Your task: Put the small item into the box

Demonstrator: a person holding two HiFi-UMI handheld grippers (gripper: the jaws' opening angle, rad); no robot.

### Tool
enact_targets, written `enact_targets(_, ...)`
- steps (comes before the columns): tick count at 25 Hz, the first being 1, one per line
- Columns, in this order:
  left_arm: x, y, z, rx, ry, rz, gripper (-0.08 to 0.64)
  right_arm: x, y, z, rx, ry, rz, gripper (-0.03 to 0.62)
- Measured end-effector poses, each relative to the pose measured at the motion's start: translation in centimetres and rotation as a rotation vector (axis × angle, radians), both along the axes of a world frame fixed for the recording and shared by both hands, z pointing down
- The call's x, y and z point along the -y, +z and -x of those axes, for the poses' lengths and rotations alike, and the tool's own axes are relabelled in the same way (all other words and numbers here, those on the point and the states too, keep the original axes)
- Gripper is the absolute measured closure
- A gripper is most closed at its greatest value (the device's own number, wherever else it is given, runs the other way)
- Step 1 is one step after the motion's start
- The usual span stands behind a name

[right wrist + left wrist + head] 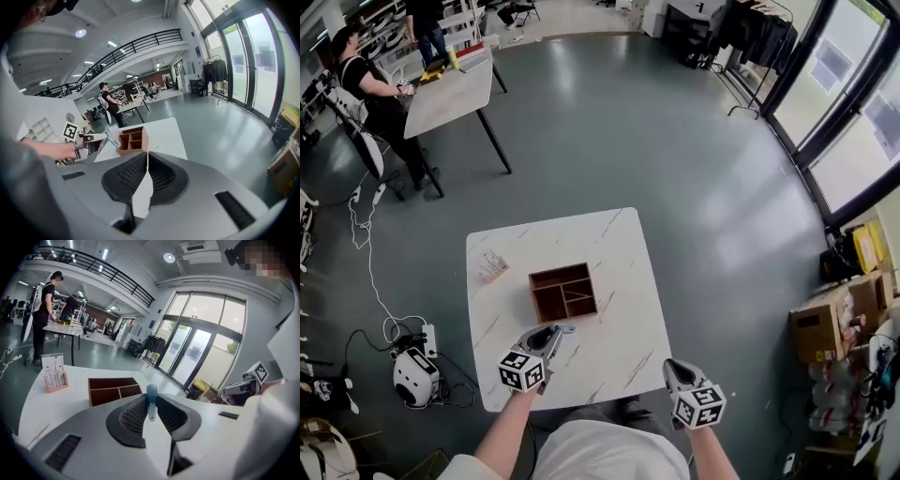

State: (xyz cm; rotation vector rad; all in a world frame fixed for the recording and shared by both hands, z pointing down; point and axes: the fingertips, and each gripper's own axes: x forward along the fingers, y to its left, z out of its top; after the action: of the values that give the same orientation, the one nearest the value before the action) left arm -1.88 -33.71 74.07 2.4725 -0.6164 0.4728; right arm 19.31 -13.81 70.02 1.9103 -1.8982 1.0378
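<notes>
L gripper (pixel 151 404) clamps slim rounded blue item (pixel 152 393) | R gripper (pixel 146 158) jaws together | square wood box (pixel 563 292)

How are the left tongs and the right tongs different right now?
The left tongs pinch a small blue item; the right tongs are shut on nothing. The left tongs reach over the table toward the wooden box; the right tongs sit back by the table's edge. Both are grey.
</notes>
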Motion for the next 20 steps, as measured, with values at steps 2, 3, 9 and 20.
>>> enact_targets(2,0.6,0.9,-0.8,0.027,0.012,-0.019,0.488,-0.4,0.1,-0.1,0.009,0.028,0.004,0.565)
enact_targets(3,0.9,1.2,-1.2,0.036,0.015,-0.027,0.488,-0.6,0.3,-0.1,0.012,0.041,0.009,0.565)
enact_targets(9,2.7,3.0,-4.1,0.070,0.030,-0.062,0.488,-1.6,1.5,-0.3,0.048,0.102,0.031,0.565)
enact_targets(20,3.4,8.0,-7.5,0.171,0.078,-0.093,0.488,-3.5,3.2,1.1,0.082,0.140,0.061,0.565)
